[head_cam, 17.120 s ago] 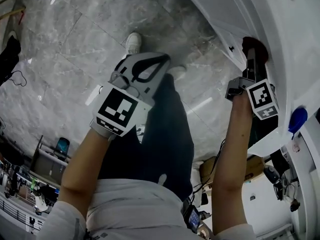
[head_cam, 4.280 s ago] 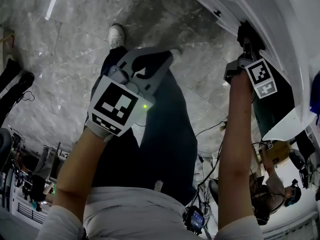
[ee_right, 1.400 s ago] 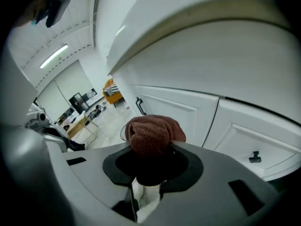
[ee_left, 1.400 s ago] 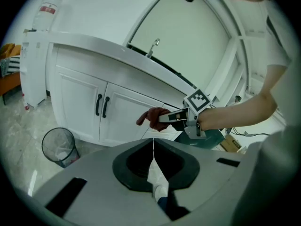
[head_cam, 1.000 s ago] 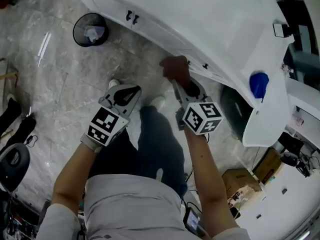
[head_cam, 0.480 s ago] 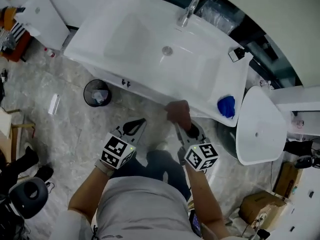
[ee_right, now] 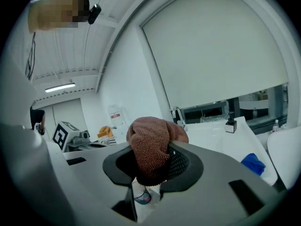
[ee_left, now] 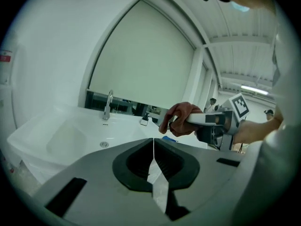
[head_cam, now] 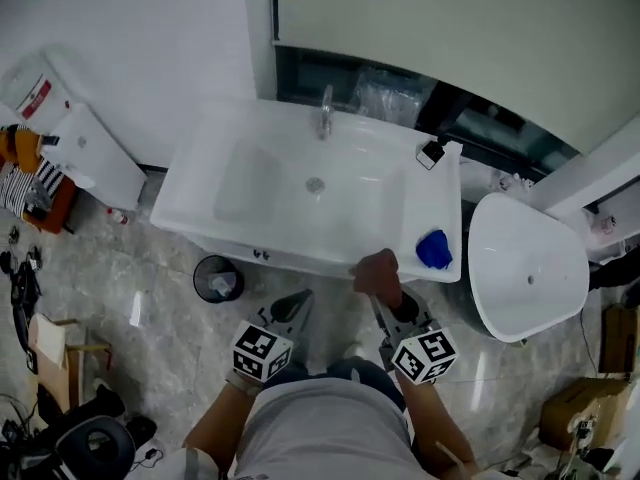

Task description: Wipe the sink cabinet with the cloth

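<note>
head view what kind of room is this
Most likely a bathroom or washroom, perhaps a mock-up one: a white sink with a faucet against the wall, a stone-tiled floor, and a small waste bin just below the sink.

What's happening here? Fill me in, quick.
A person stands at a white sink with a gripper in each hand. The right gripper is shut on a brown cloth, held by the sink's front edge near its right end. The left gripper is shut and empty, held beside it. A blue thing lies on the sink's right ledge, and a bin stands on the floor below.
</note>
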The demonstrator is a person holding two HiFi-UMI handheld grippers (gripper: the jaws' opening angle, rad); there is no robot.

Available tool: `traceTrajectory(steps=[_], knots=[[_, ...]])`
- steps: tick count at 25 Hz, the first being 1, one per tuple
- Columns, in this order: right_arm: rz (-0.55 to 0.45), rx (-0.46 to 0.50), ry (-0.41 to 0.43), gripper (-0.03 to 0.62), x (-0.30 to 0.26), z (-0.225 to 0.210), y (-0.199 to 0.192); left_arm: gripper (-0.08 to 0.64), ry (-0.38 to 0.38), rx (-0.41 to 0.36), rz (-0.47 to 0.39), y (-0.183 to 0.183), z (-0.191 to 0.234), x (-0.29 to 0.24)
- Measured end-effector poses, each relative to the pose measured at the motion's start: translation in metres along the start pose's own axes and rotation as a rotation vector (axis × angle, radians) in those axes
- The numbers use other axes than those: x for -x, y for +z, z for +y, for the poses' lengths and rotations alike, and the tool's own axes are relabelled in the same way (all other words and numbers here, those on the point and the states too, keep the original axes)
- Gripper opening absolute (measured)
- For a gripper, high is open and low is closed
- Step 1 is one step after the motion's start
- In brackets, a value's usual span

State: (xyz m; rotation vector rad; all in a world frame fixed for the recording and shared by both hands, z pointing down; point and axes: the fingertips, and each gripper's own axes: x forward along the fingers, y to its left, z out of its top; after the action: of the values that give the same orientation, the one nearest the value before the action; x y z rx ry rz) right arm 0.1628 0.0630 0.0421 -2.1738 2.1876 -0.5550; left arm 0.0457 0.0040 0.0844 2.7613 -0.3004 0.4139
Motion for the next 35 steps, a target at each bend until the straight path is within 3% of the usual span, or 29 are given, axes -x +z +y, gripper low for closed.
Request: traceTrajectory(steps=[13,20,35], knots=[[-0.166,0.05,-0.024,0.107,0.019,-0.003,0.097,0.012,-0.005,-0.094,-0.129,0.11,-0.001,0.002],[-0.204,0.071,-0.019,0.107,0.014,-0.011,0.123,0.012,0.003,-0.154,-0.182,0.157,-0.001,0.001],[-0.241,0.062,-0.012,0.107,0.028,0.0,0.13,0.012,-0.004,-0.152,-0.185,0.161,-0.019,0.008]])
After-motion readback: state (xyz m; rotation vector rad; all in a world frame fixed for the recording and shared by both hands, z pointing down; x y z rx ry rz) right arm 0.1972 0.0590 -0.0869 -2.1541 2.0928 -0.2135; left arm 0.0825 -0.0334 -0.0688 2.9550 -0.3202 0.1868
